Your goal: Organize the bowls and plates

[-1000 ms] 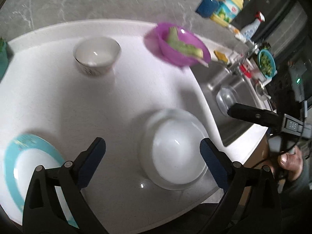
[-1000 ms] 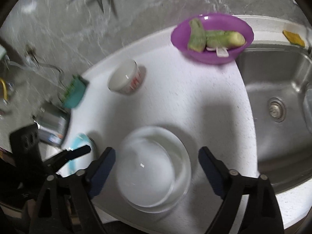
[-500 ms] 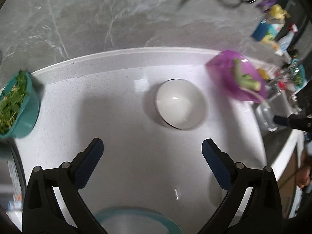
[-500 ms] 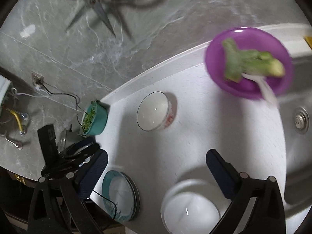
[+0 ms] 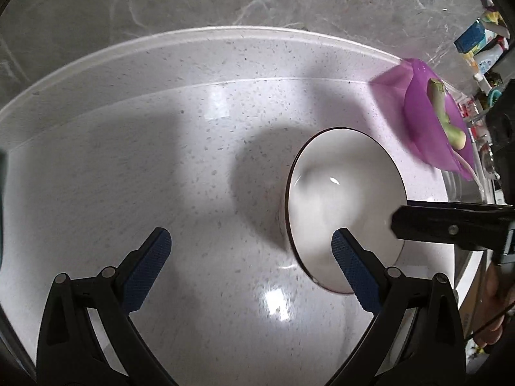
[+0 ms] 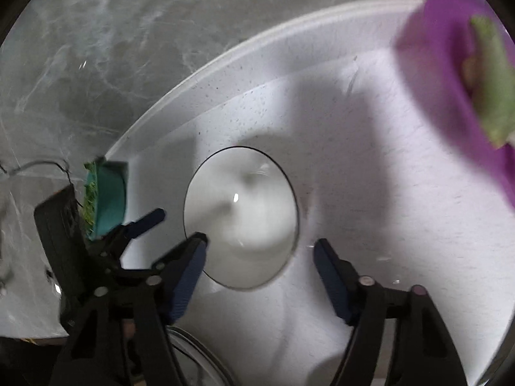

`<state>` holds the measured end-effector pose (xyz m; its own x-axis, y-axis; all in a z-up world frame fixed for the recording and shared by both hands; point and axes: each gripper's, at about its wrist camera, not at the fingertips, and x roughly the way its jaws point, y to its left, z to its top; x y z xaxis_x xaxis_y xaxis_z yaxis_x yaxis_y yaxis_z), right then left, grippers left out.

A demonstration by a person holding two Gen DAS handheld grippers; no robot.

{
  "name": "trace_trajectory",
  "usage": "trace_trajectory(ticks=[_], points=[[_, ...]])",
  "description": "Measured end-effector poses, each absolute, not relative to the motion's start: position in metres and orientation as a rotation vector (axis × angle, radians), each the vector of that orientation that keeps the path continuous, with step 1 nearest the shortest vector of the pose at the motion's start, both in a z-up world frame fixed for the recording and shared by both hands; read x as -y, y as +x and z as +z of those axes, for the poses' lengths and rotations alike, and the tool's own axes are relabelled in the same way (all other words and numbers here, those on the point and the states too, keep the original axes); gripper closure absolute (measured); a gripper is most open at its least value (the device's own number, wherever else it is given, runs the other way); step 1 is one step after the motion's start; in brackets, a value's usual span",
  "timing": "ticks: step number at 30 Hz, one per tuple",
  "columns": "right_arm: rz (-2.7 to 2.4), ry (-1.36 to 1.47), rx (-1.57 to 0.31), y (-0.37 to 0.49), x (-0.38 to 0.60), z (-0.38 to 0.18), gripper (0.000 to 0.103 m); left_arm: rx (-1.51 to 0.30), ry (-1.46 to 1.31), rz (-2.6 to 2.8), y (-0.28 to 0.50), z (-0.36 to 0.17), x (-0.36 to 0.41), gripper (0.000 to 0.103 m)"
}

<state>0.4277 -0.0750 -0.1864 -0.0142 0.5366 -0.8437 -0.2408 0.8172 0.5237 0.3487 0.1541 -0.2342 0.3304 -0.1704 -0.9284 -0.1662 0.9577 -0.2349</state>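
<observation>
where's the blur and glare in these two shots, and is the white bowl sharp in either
Left wrist view: white bowl mostly sharp, a small glint inside; bright glare patch on the countertop; purple bowl slightly smeared. Right wrist view: white bowl soft, purple bowl heavily motion-blurred, dark shadows on the counter; both views bend at the edges.

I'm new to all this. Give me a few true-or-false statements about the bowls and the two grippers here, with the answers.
1. The white bowl is empty. True.
2. The purple bowl is empty. False: it holds green vegetable pieces.
3. The right gripper has lifted the white bowl off the counter. False: the bowl sits on the counter; the jaws are closing around it, pads not yet pressing.
4. The left gripper is open and holds nothing. True.
5. A teal bowl of greens stands near the counter's edge. True.
6. The white bowl is stacked inside the purple one. False: they stand apart.
</observation>
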Motion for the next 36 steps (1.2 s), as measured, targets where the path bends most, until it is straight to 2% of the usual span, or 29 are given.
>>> trace_trajectory(ticks=[5,12,15,16,17,19,20,23,27,29,36], points=[[0.593,0.283,-1.472,0.439,0.076,-0.201,0.049,-1.250,-0.340,-0.008,0.362,-0.254,-0.162,0.004],[0.596,0.320,-1.490,0.446,0.077,-0.211,0.050,-1.260,-0.351,-0.034,0.377,-0.268,-0.160,0.018],[0.602,0.330,-1.495,0.447,0.078,-0.217,0.050,-1.241,-0.372,-0.068,0.380,-0.269,-0.159,0.043],[0.602,0.333,-1.499,0.447,0.079,-0.218,0.052,-1.242,-0.386,-0.080,0.384,-0.271,-0.157,0.058],[0.602,0.338,-1.501,0.447,0.084,-0.219,0.054,-1.246,-0.397,-0.092,0.385,-0.272,-0.157,0.066],[0.605,0.351,-1.509,0.446,0.086,-0.222,0.056,-1.248,-0.408,-0.107,0.387,-0.273,-0.155,0.069],[0.607,0.355,-1.511,0.447,0.087,-0.223,0.057,-1.249,-0.417,-0.122,0.387,-0.274,-0.154,0.076],[0.615,0.365,-1.511,0.448,0.089,-0.225,0.060,-1.255,-0.447,-0.160,0.386,-0.275,-0.151,0.088],[0.611,0.380,-1.520,0.449,0.093,-0.229,0.072,-1.258,-0.479,-0.176,0.386,-0.278,-0.150,0.089],[0.604,0.380,-1.524,0.450,0.097,-0.230,0.081,-1.258,-0.507,-0.182,0.386,-0.279,-0.152,0.089],[0.594,0.427,-1.527,0.452,0.101,-0.234,0.082,-1.259,-0.556,-0.169,0.381,-0.277,-0.160,0.089]])
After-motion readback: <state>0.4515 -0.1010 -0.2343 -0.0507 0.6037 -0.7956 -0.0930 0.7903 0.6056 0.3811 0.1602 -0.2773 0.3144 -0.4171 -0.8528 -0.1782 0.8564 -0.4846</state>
